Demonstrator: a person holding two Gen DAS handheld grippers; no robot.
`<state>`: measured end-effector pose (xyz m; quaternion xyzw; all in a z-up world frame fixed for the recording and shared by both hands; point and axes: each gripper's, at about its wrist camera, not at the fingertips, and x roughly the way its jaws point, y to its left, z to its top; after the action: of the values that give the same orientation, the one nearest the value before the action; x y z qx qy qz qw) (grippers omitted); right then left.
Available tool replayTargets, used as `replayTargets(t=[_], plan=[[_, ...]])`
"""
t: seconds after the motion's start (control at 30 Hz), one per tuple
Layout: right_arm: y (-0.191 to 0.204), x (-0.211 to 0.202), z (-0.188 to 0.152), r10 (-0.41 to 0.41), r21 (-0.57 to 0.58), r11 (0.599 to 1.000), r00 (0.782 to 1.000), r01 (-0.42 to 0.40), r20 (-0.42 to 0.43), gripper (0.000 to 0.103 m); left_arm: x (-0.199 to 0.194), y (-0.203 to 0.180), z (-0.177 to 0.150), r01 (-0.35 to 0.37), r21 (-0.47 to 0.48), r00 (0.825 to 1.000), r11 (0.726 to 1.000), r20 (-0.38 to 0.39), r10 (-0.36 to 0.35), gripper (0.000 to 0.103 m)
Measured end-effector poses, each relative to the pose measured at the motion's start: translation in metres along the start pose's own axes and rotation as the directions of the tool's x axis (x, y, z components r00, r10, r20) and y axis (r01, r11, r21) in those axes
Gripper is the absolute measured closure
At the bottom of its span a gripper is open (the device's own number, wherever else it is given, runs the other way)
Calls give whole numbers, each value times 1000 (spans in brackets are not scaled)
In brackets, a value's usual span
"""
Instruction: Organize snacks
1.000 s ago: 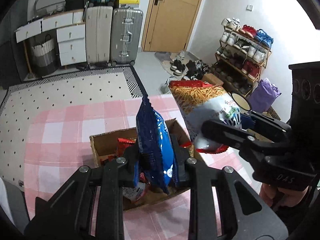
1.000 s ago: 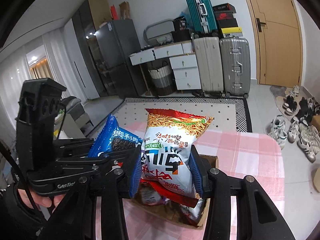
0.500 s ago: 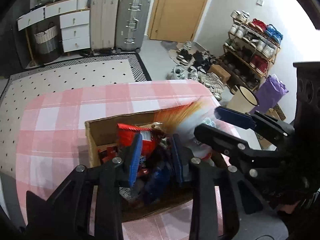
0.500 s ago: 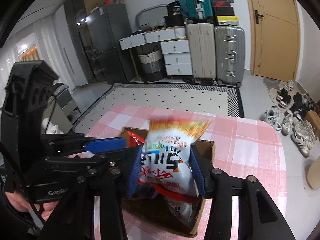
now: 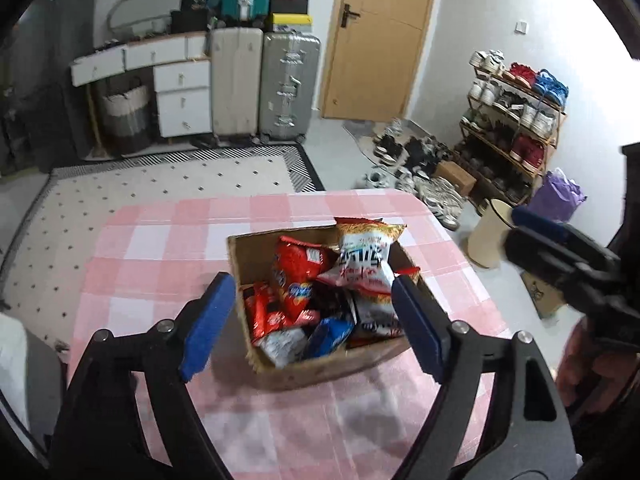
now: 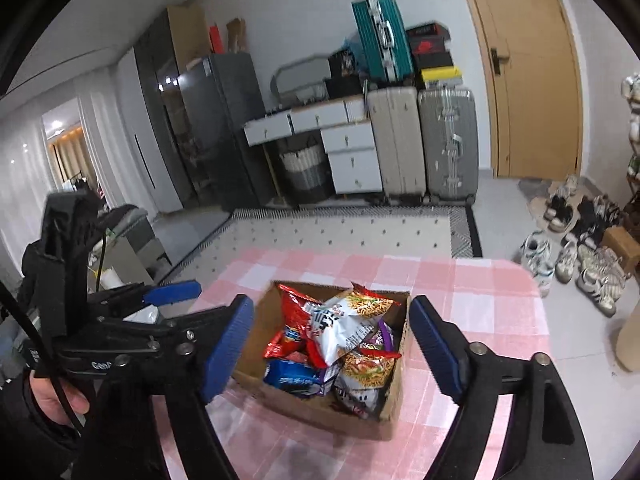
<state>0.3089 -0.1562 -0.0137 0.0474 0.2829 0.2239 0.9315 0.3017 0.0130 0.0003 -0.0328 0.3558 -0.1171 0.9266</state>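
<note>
So the cardboard box (image 5: 320, 372) sits on your pink checked tablecloth (image 5: 160, 260), roughly mid-table, and it's stuffed with snack bags. On top there's the white noodle-snack bag (image 5: 362, 258) leaning against the far right side, a red chip bag (image 5: 298, 268) just left of it, and the blue cookie pack (image 5: 330, 334) lying low toward the near edge, next to a small white packet (image 5: 280, 344). A red wrapper (image 5: 262, 310) is wedged along the left wall.

Your left gripper (image 5: 312, 320) hovers over the near side of the box, its blue pads spreading apart with nothing pinched between them; the bags just show through the gap. Same deal with your right gripper (image 6: 330, 340): jaws opening, nothing held, box below.

Further out you've got the dotted rug (image 5: 160, 184), two suitcases (image 5: 264, 84) by the white drawers (image 5: 182, 96), the wooden door (image 5: 380, 36), and the shoe rack (image 5: 516, 120) on the right.
</note>
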Motion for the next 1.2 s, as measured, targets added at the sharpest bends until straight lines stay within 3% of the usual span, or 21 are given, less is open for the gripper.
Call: replayTargets(t=[0.13, 0.23, 0.37, 0.47, 0.57, 0.8, 0.97, 1.2], plan=[[20, -50, -13, -1, -42, 999, 996, 4, 89, 10, -39, 0, -15, -24, -33, 998, 999, 49, 25, 20], [34, -87, -29, 7, -74, 997, 987, 5, 159, 6, -72, -1, -33, -49, -66, 989, 997, 134, 58, 18], [55, -129, -57, 78, -119, 992, 972, -52, 223, 1, -106, -3, -65, -49, -88, 977, 995, 201, 66, 17], [65, -147, -80, 83, -128, 990, 964, -52, 252, 0, -125, -3, -92, -55, -101, 971, 993, 226, 77, 2], [69, -157, -105, 68, -125, 992, 959, -35, 277, 0, -134, -4, -115, -74, -77, 962, 994, 255, 92, 0], [68, -151, -164, -37, -130, 989, 966, 72, 256, 0, -128, 4, -174, -156, -32, 947, 987, 278, 159, 0], [59, -140, -203, -79, -152, 981, 960, 123, 267, 0, -94, 26, -204, -132, -88, 949, 987, 275, 151, 0], [37, -123, -236, -128, -126, 978, 959, 164, 254, 0, -54, 37, -228, -254, -63, 925, 965, 274, 262, 0]])
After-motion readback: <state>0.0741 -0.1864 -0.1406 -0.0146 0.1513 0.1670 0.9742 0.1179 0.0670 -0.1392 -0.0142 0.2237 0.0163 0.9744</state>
